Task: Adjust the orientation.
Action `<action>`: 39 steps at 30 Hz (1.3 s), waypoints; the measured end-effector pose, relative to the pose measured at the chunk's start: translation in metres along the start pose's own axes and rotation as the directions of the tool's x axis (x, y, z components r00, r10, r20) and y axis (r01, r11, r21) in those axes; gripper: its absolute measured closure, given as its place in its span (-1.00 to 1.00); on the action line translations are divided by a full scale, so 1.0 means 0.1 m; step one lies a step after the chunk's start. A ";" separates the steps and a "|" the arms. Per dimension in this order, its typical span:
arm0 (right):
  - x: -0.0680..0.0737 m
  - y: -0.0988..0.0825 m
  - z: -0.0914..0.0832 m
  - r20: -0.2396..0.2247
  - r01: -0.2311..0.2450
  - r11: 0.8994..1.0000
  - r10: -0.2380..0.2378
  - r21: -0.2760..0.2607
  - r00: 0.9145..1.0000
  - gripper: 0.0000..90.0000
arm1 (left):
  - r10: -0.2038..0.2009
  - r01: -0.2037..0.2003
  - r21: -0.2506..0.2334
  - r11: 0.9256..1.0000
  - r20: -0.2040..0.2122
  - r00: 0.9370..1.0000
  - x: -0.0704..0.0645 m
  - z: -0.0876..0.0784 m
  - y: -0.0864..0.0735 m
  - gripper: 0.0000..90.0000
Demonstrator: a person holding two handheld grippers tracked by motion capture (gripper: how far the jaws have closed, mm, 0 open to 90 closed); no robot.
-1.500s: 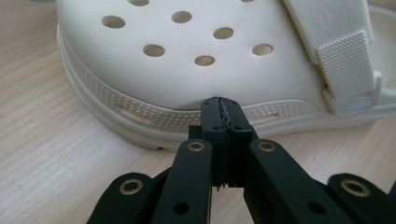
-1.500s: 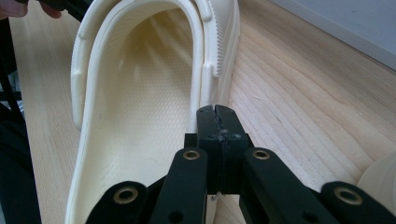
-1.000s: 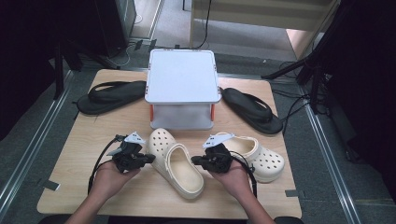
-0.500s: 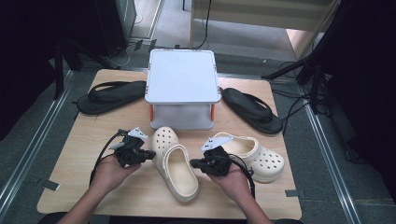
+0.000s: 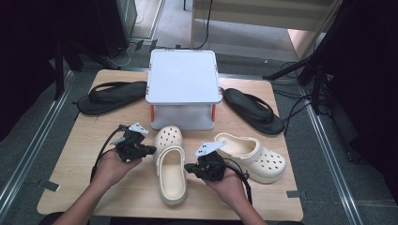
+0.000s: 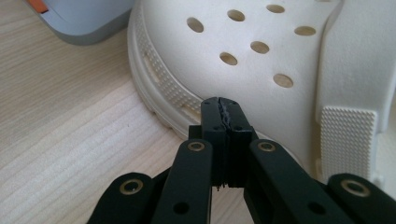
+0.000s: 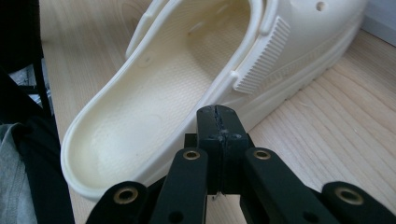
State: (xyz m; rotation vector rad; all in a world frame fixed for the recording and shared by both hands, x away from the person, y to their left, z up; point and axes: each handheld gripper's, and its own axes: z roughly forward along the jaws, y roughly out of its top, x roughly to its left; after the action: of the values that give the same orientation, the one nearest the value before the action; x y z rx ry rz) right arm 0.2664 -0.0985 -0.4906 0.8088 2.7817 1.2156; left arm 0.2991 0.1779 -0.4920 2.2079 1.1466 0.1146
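The cream clog (image 5: 171, 165) between the two grippers has swung from a slant to point straight at the grey box (image 5: 184, 89). The left gripper (image 5: 149, 150) and right gripper (image 5: 188, 167), both closed and empty, flank its sides, so the straightening looks nearly done.

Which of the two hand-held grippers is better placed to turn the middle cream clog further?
Probably the left. The left gripper, jaws shut, sits against the cream clog's toe side near the grey box, well placed to push it. The right gripper, also shut, sits at the clog's side nearer the heel.
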 end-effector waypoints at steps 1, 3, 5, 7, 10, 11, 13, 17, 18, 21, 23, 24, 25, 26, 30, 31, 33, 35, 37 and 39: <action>0.01 0.00 0.01 0.003 0.001 1.000 -0.001 -0.002 1.000 0.99 | 0.003 -0.003 0.000 1.000 -0.001 1.000 0.01 0.00 0.00 1.00; 0.01 0.00 0.01 0.004 0.006 1.000 -0.006 -0.006 1.000 0.98 | 0.000 0.000 -0.005 1.000 0.003 1.000 0.01 0.01 0.00 1.00; 0.02 0.00 0.02 -0.002 0.002 1.000 -0.002 -0.008 1.000 0.99 | -0.006 0.006 -0.018 1.000 0.000 1.000 0.02 0.02 0.00 1.00; 0.03 0.00 0.02 -0.002 0.001 1.000 -0.001 -0.008 1.000 0.99 | -0.003 0.003 -0.018 1.000 0.000 1.000 0.02 0.02 0.01 1.00; 0.03 0.00 0.03 0.000 0.003 1.000 -0.003 -0.010 1.000 0.99 | 0.001 -0.001 -0.019 1.000 0.006 1.000 0.03 0.02 0.01 1.00; 0.03 0.00 0.03 0.000 0.004 1.000 -0.004 -0.010 1.000 0.99 | 0.003 -0.003 -0.023 1.000 0.006 1.000 0.04 0.03 0.01 1.00; 0.03 0.00 0.03 -0.002 -0.001 1.000 0.001 -0.009 1.000 0.96 | -0.004 0.004 -0.029 1.000 0.003 1.000 0.04 0.03 0.01 0.98; 0.01 0.00 0.02 0.001 0.002 1.000 -0.002 -0.007 1.000 0.90 | -0.018 0.018 -0.035 0.999 -0.003 1.000 0.08 0.02 -0.01 0.85; 0.00 0.00 0.01 0.002 0.002 1.000 -0.002 -0.003 1.000 0.88 | -0.022 0.022 -0.040 0.999 -0.001 1.000 0.09 0.02 -0.01 0.75; -0.04 -0.01 -0.03 0.007 -0.002 1.000 0.002 -0.021 1.000 0.82 | -0.028 0.028 -0.024 0.999 0.004 1.000 0.11 0.01 -0.02 0.65; -0.05 -0.01 -0.06 0.017 -0.001 1.000 0.002 -0.030 1.000 0.80 | -0.022 0.022 -0.028 0.999 0.003 1.000 0.09 0.00 -0.01 0.63; -0.07 -0.01 -0.08 0.027 0.001 0.999 0.000 -0.037 1.000 0.77 | -0.024 0.024 -0.034 0.999 0.011 1.000 0.08 -0.01 -0.01 0.59; -0.07 -0.01 -0.08 0.027 0.001 0.999 0.000 -0.037 1.000 0.77 | -0.024 0.024 -0.034 0.999 0.011 1.000 0.08 -0.01 -0.01 0.56; -0.07 -0.01 -0.10 0.029 -0.002 0.999 0.003 -0.040 1.000 0.76 | -0.022 0.023 -0.038 0.999 0.010 1.000 0.07 -0.02 -0.01 0.56; -0.12 -0.01 -0.17 0.038 -0.012 0.998 0.014 -0.064 0.999 0.62 | -0.003 0.004 -0.023 1.000 0.005 1.000 0.08 -0.06 -0.02 0.31; -0.13 -0.01 -0.18 0.039 -0.014 0.998 0.016 -0.066 0.999 0.60 | -0.004 0.004 -0.023 1.000 0.008 1.000 0.08 -0.07 -0.03 0.28; -0.14 -0.01 -0.20 0.043 -0.019 0.998 0.022 -0.068 0.999 0.59 | -0.006 0.007 -0.022 1.000 0.012 1.000 0.09 -0.09 -0.03 0.26; -0.18 -0.01 -0.25 0.063 -0.027 0.997 0.032 -0.075 0.998 0.55 | -0.014 0.015 -0.033 0.999 0.024 1.000 0.09 -0.15 -0.04 0.16; -0.21 -0.02 -0.29 0.076 -0.031 0.996 0.038 -0.087 0.996 0.53 | -0.019 0.021 -0.039 0.999 0.030 0.999 0.08 -0.17 -0.04 0.09; -0.22 -0.02 -0.32 0.082 -0.037 0.995 0.044 -0.090 0.996 0.52 | -0.020 0.021 -0.043 0.999 0.035 0.999 0.08 -0.19 -0.05 0.06</action>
State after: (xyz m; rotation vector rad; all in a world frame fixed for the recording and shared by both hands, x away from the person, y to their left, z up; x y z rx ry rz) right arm 0.2786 -0.1312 -0.4741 0.8913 2.6375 1.2701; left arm 0.2937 0.1955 -0.4808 2.1517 1.1374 0.0917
